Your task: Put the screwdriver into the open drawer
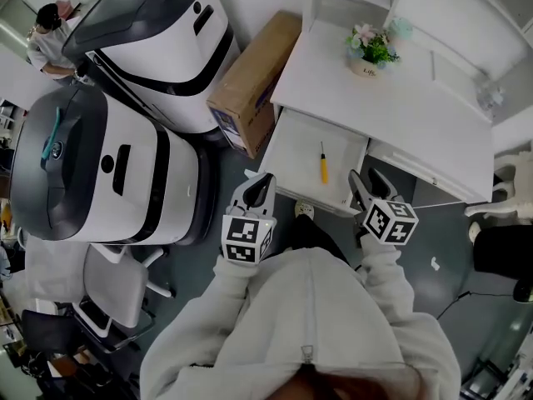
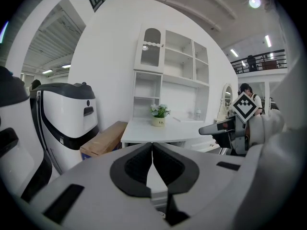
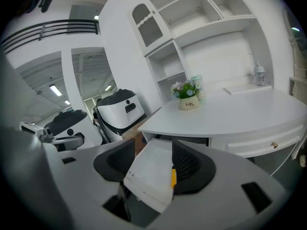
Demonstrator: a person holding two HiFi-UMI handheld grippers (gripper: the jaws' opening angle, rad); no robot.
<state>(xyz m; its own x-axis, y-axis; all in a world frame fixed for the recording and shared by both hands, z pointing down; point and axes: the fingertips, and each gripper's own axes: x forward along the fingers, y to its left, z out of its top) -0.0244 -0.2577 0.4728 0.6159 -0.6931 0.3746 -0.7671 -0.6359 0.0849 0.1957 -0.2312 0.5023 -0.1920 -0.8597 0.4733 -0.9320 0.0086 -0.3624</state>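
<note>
head view looks steeply down on desk (image 1: 416,98) and drawer (image 1: 301,150). both gripper views sit low before the desk, facing it; all three share the flower pot (image 1: 364,67).

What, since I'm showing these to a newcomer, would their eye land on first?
Two big white-and-black machines fill the left of the head view. Right of them, a yellow-handled screwdriver lies in the open drawer of the white desk, with a small flower pot on its top.
</note>
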